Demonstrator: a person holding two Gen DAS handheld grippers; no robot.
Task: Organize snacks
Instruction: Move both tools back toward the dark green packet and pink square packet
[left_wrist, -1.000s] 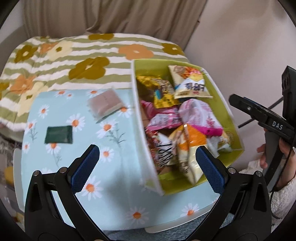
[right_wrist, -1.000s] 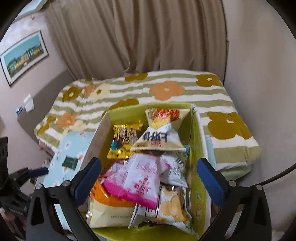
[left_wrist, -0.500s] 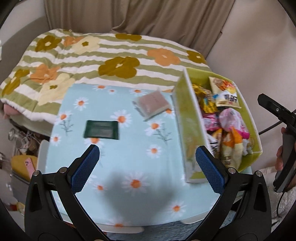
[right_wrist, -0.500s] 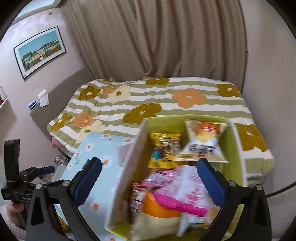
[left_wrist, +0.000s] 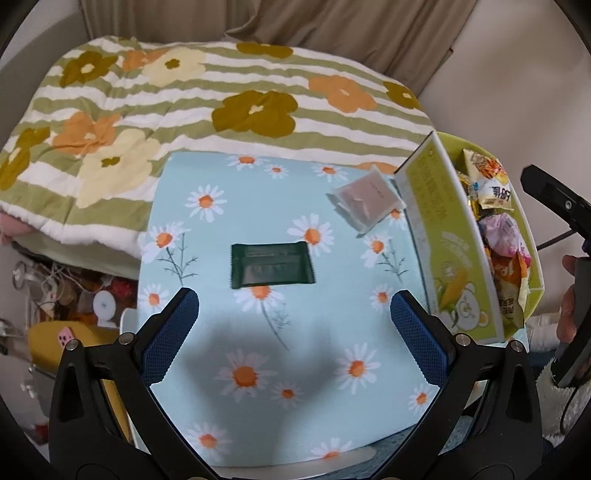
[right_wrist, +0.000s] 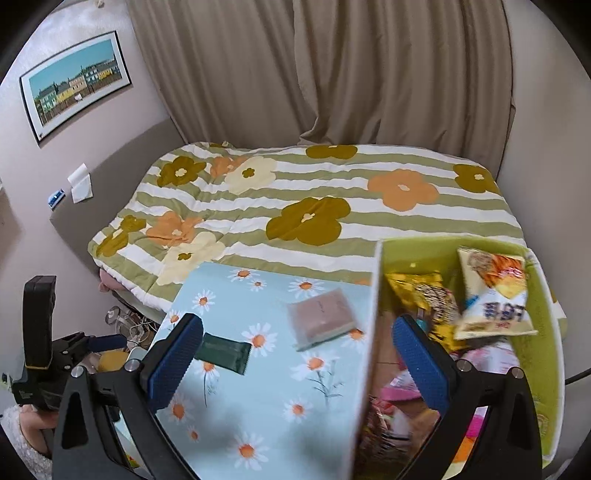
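A dark green snack packet (left_wrist: 272, 264) (right_wrist: 223, 353) lies flat in the middle of the daisy-print table (left_wrist: 229, 354) (right_wrist: 269, 417). A pale brownish packet (left_wrist: 365, 200) (right_wrist: 320, 319) rests beside the green box (left_wrist: 448, 251) (right_wrist: 543, 373), which holds several snack bags. My left gripper (left_wrist: 294, 334) hovers open just short of the green packet, nothing between its fingers. My right gripper (right_wrist: 295, 358) is open too, above the box's left wall, empty.
A bed with a striped flower quilt (left_wrist: 192, 96) (right_wrist: 314, 206) lies behind the table. Clutter and a yellow object (left_wrist: 55, 339) sit on the floor at the left. A curtain (right_wrist: 332, 74) and a framed picture (right_wrist: 74, 85) are on the far walls.
Both grippers have swung left, away from over the box; the left one now faces the dark green packet, and the right one looks at the table and the box's left wall.
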